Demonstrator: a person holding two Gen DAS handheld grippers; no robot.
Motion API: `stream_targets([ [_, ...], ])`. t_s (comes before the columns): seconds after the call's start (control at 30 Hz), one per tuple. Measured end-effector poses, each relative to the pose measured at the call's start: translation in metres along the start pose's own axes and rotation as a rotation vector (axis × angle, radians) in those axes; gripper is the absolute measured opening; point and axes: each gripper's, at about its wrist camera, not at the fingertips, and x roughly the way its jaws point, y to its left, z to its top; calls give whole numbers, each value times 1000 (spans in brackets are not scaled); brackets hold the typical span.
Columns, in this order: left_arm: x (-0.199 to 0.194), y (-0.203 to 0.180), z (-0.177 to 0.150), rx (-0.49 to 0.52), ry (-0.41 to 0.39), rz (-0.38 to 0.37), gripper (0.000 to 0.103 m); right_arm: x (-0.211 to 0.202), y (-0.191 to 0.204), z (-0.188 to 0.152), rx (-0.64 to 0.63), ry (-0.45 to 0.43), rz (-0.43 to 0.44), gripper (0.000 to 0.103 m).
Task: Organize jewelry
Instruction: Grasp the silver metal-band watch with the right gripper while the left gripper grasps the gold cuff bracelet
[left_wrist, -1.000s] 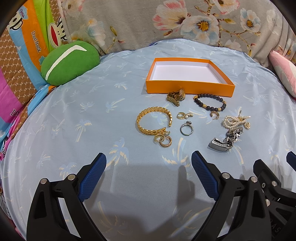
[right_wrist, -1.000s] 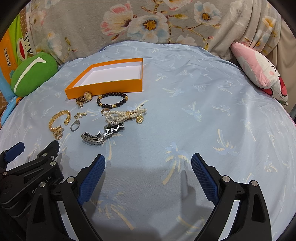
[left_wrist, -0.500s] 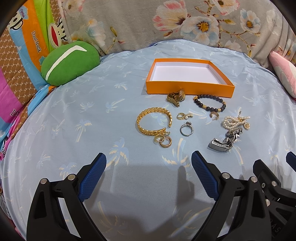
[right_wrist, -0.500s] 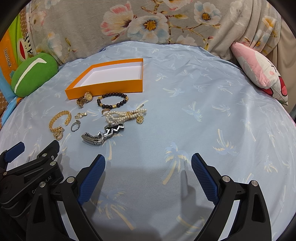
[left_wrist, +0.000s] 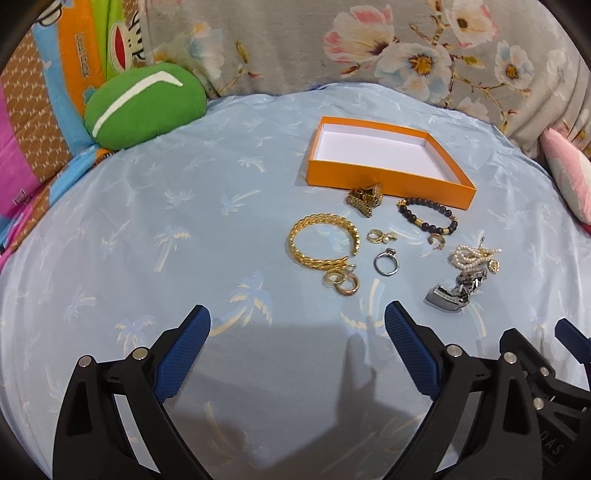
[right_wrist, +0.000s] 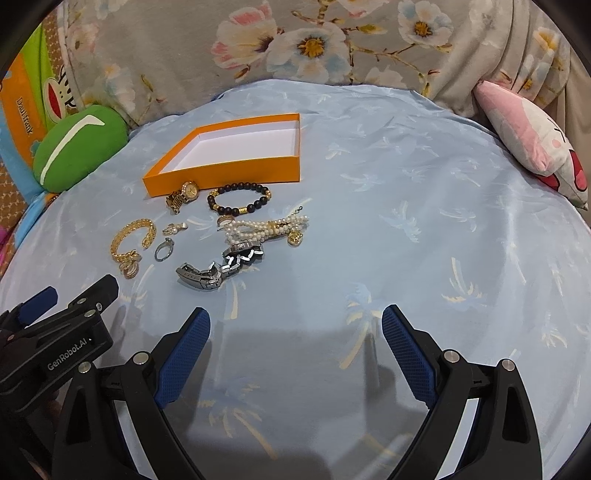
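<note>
An empty orange box (left_wrist: 388, 182) (right_wrist: 221, 173) with a white inside lies on the blue sheet. In front of it lie a gold watch (left_wrist: 365, 197) (right_wrist: 183, 195), a black bead bracelet (left_wrist: 426, 218) (right_wrist: 238, 199), a gold chain bangle (left_wrist: 321, 242) (right_wrist: 131, 240), gold rings (left_wrist: 341, 284), a small gold earring (left_wrist: 380, 236), a silver ring (left_wrist: 386, 262) (right_wrist: 164, 249), a pearl strand (left_wrist: 472, 254) (right_wrist: 266, 229) and a silver watch (left_wrist: 454, 291) (right_wrist: 218, 269). My left gripper (left_wrist: 297, 325) is open and empty, short of the gold rings. My right gripper (right_wrist: 295, 325) is open and empty, to the right of the silver watch.
A green cushion (left_wrist: 144, 105) (right_wrist: 79, 147) lies at the back left. A pink plush pillow (right_wrist: 535, 144) lies at the back right. A floral blanket (left_wrist: 369, 48) borders the far side. The left gripper's body (right_wrist: 55, 343) shows at the lower left of the right wrist view.
Both views have shifted only slightly. The jewelry and the box have not moved, and both grippers stay open.
</note>
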Motion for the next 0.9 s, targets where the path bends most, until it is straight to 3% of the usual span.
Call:
stream_targets([
  [0.1,2,12,3,-12,0,-5,93,5,3,3,2,26,40,91],
  [0.23,3,28,8,-12,-20,26,93,18,4,9,57,85,122,77],
  [0.47,13,49,14,-62,4,6,93,39,10,27,117,123,140,64],
  [0.67,14,51,14,-70,2,-16,93,48,23,36,111,122,75,59],
  [0.9,15,50,13,-69,8,-25,93,53,36,37,65,98,1,35],
])
